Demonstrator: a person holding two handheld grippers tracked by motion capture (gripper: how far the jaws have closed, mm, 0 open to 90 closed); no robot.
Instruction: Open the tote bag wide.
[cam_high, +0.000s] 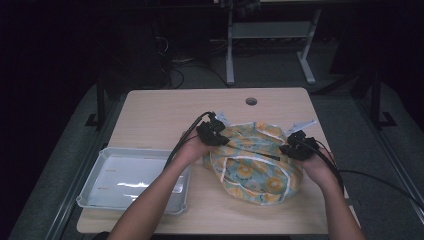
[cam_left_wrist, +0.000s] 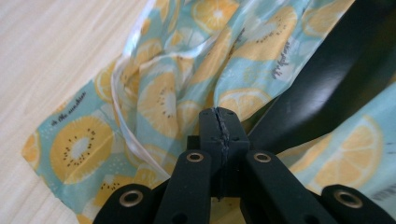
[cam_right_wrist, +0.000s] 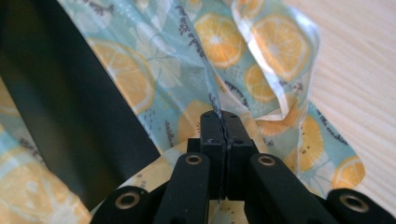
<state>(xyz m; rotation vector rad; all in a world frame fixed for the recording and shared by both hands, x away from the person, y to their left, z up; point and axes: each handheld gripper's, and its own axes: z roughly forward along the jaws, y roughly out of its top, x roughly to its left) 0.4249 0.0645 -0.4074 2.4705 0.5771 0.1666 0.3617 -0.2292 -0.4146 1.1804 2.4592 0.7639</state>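
Both grippers, left (cam_high: 216, 131) and right (cam_high: 295, 146), were clamped on the cloth's (cam_high: 252, 162) opposite edges; bare table (cam_high: 165, 115) lay beyond.

One fruit-print cloth (cam_high: 252, 162), one grey tray (cam_high: 95, 185), two tools

A dim lab or workshop: a plain wooden bench (cam_high: 165, 112) with a cable hole (cam_high: 251, 101), bare metal desk legs (cam_high: 230, 50) behind it, loose cables (cam_high: 175, 75) across the grey floor (cam_high: 270, 67).
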